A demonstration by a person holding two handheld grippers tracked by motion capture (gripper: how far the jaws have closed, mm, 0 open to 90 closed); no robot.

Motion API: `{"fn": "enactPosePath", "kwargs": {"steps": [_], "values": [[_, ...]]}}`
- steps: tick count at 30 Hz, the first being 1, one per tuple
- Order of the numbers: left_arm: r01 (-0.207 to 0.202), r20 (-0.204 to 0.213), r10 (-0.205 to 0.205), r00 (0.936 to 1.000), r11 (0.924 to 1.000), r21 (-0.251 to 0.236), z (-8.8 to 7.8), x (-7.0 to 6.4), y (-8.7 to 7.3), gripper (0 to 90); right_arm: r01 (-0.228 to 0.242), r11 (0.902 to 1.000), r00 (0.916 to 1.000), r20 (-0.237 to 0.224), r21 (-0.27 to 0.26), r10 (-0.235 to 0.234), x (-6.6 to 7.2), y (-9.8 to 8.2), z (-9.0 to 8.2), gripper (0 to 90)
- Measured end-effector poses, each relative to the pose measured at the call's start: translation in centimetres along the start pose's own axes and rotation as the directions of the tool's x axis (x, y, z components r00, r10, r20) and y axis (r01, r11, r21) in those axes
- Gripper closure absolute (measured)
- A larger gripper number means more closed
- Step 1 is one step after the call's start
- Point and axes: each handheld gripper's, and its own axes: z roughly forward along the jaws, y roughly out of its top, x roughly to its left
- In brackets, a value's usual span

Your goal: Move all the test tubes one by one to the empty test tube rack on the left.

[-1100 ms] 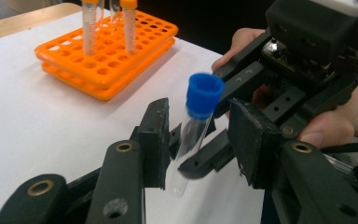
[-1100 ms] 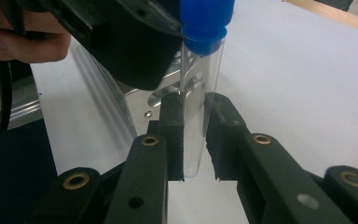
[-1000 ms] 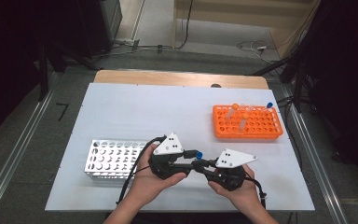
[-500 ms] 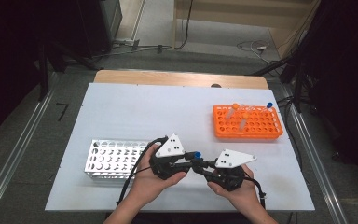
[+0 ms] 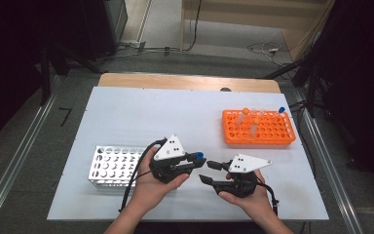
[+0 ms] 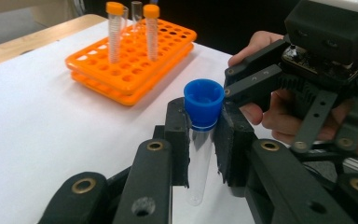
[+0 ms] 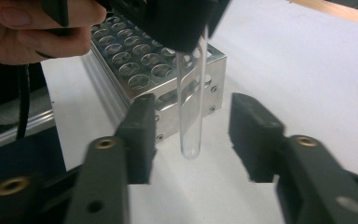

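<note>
Blue-capped clear test tube sits clenched between the pads of the left gripper, gripped just under its blue cap, with the rounded bottom hanging free below the pads. In the high view that left gripper is near the front edge of the white table, about midway along it, cap end pointing toward the right gripper. The right gripper's jaws have just been opening and now stand released, apart on either side of the tube's lower end without touching it. Just behind the tube from that view is the metal tube rack, which lies near the front left corner of the table. The orange tube rack stands well apart near the right edge, holding orange-capped tubes upright.
</note>
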Motion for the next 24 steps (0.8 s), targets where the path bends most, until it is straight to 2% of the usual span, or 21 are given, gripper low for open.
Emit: {"fn": "enactPosePath", "kwargs": {"steps": [1,3,4,5,8,9,12,18,24], "values": [[0.003,-0.004,-0.003,1.0,1.0,-0.006,-0.1,0.1,0.0,76.6,0.0,1.0,1.0,0.0,0.0,0.0,0.0,0.0,0.0,40.0],[0.007,-0.015,-0.007,0.9999,0.9999,-0.011,-0.4,0.4,0.1,76.6,-0.014,0.9999,0.9999,0.002,-0.006,0.014,-0.3,0.0,-0.1,32.8],[0.008,-0.02,-0.008,0.9998,0.9999,-0.014,-0.6,0.5,0.1,76.6,-0.02,0.9998,0.9998,0.001,-0.008,0.02,-0.4,-0.1,-0.2,28.9],[0.009,-0.027,-0.01,0.9996,0.9998,-0.019,-0.8,0.7,0.2,76.6,-0.029,0.9996,0.9995,0.012,-0.003,0.029,-0.6,-0.1,-0.3,21.2],[0.015,-0.038,-0.016,0.9991,0.9995,-0.026,-1.2,1.0,0.2,76.6,-0.036,0.9993,0.9992,0.016,0.0,0.036,-0.8,-0.2,-0.4,9.3],[0.02,-0.045,-0.021,0.9987,0.9993,-0.032,-1.3,1.1,0.2,76.6,-0.036,0.9993,0.9992,0.016,0.0,0.036,-0.8,-0.2,-0.4,9.3],[0.023,-0.065,-0.025,0.9975,0.9989,-0.04,-1.9,1.6,0.3,76.7,-0.052,0.9987,0.9986,0.014,0.001,0.052,-1.2,-0.4,-0.6,0.3],[0.034,-0.105,-0.041,0.9937,0.9975,-0.062,-3.0,2.5,0.4,76.7,-0.061,0.9981,0.998,0.018,-0.007,0.061,-2.2,-0.9,-1.3,0.0],[0.044,-0.144,-0.055,0.9881,0.9957,-0.081,-3.8,3.4,0.3,76.7,-0.091,0.9957,0.9955,0.025,-0.015,0.091,-3.1,-1.6,-1.9,0.0]]}}
